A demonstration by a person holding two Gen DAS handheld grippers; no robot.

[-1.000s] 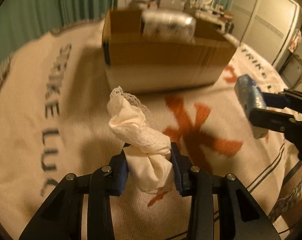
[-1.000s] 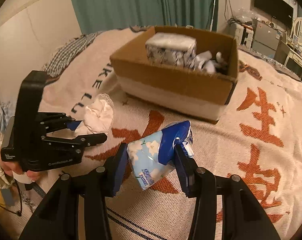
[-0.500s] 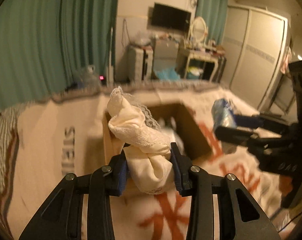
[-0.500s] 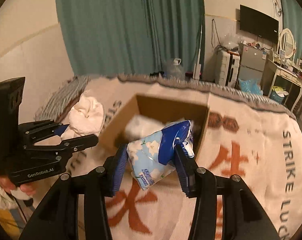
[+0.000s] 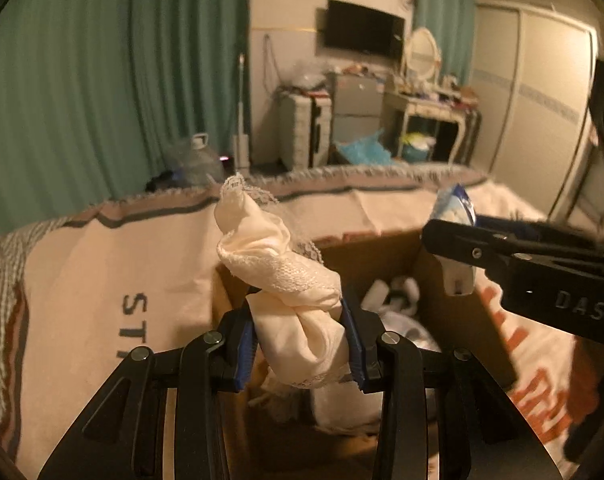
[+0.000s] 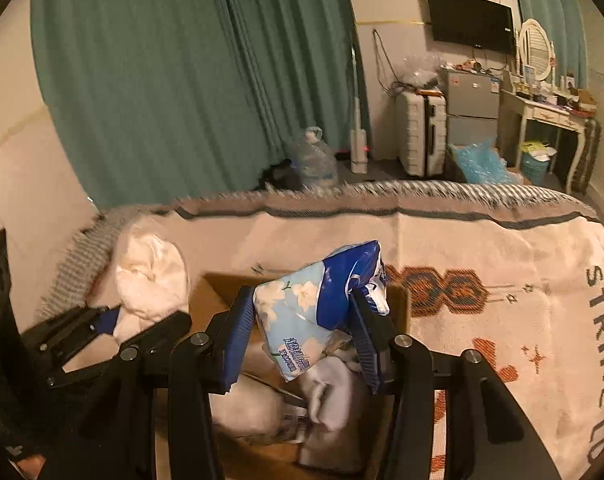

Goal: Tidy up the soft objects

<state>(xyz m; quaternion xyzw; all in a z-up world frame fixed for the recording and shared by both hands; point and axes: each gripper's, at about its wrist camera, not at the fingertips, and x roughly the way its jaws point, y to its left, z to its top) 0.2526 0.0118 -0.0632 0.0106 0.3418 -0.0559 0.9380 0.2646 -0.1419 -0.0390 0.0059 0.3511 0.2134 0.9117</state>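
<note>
1. Left wrist view looks along the left gripper point(image 5: 302, 344), whose blue-padded fingers are clamped on a cream lace-trimmed cloth point(image 5: 290, 280); the bundle is pinched at its lower part and bulges up above the pads.
2. Only this view shows the near left corner and the far inner wall of the cardboard box point(image 5: 381, 252), with pale soft items point(image 5: 393, 292) lying on its floor. The cloth hangs above the box's left edge.
3. Here the right gripper point(image 5: 457, 256) enters from the right of the box, seen side-on; a blue-and-white packet shows between its fingers, above the box's right side.
4. Right wrist view gives that packet in full: a tissue pack point(image 6: 321, 304), light blue with white flowers and a dark blue band, squeezed between the right gripper point(image 6: 305, 340) pads and tilted, its top corner leaning right. It is held over the box point(image 6: 218, 292) opening.
5. Below the pack, inside the box, lie white and grey soft pieces point(image 6: 329, 392), clearer here than from the other camera.
6. To the left of the box in this view, the left gripper point(image 6: 114, 320) appears side-on with the cream cloth point(image 6: 150, 272) swelling out above it.
7. Both views show the box standing on a cream blanket point(image 6: 501, 264) with orange motifs and dark lettering.
</note>
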